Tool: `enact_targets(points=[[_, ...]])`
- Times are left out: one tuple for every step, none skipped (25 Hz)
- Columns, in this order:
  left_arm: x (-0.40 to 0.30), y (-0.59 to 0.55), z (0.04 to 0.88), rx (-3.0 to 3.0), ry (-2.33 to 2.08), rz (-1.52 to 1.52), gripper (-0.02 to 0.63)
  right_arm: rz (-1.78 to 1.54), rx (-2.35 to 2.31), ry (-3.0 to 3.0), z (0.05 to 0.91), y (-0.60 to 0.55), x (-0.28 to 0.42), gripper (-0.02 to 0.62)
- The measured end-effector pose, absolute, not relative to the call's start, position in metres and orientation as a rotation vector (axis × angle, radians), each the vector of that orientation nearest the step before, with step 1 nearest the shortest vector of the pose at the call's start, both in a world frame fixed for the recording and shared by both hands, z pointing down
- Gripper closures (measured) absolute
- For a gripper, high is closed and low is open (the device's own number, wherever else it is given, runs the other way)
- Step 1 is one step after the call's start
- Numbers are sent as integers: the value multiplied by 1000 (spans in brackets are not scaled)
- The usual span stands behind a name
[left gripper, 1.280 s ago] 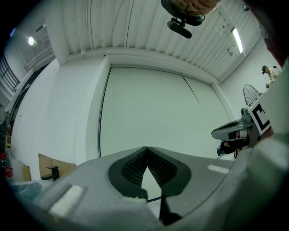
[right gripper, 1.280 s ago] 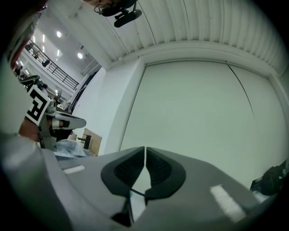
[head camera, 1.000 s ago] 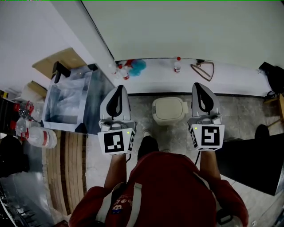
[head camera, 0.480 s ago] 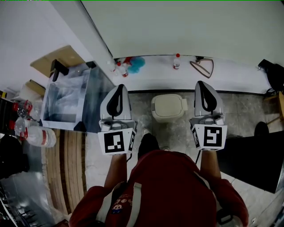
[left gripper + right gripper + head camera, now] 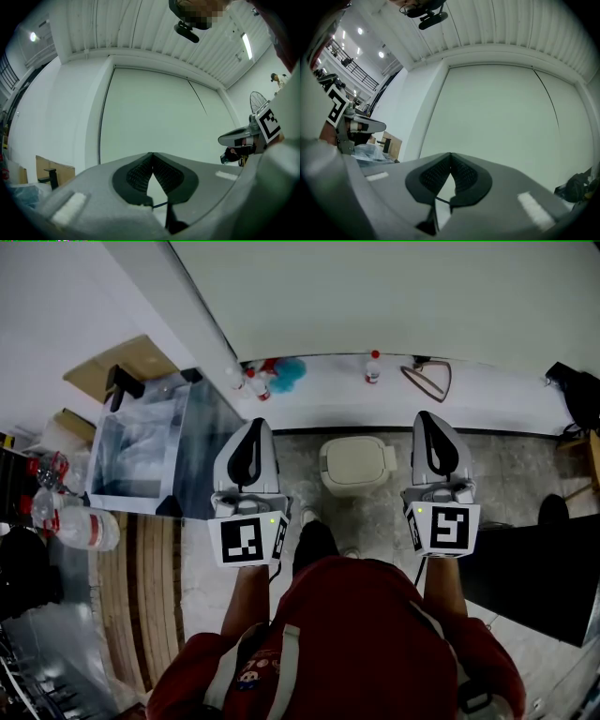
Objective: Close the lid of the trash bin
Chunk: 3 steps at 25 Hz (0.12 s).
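Note:
The cream trash bin (image 5: 357,465) stands on the speckled floor against the white ledge, between my two grippers. From above, its lid lies flat on top. My left gripper (image 5: 255,424) hovers to the bin's left and my right gripper (image 5: 429,416) to its right; neither touches it. Both are shut with nothing between their pads. In the left gripper view the left gripper (image 5: 151,154) points at the pale wall, and so does the right gripper (image 5: 451,154) in its own view. The bin is hidden in both gripper views.
A clear box lined with plastic (image 5: 141,451) stands at the left. On the white ledge (image 5: 506,399) are small bottles (image 5: 373,369), a blue cloth (image 5: 291,381) and a brown loop (image 5: 429,382). A black mat (image 5: 525,577) lies at the right. Plastic bottles (image 5: 80,526) lie at far left.
The head view has shifted slightly, so the bin sits a little higher in the picture. Both grippers stay in place and shut.

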<state>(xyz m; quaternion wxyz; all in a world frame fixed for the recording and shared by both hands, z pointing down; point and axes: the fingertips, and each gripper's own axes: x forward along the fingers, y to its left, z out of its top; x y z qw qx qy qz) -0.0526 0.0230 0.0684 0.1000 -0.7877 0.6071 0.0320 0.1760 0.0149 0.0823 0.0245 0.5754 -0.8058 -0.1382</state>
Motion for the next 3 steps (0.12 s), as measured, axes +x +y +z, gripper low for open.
enact_targets(points=[[-53, 23, 68, -2327, 1795, 94, 601, -428, 1783, -2493, 82, 15, 176, 595], [-53, 22, 69, -2325, 1796, 92, 601, -429, 1785, -2493, 82, 15, 177, 595], [-53, 22, 69, -2323, 1798, 90, 601, -430, 1788, -2494, 82, 14, 177, 595]])
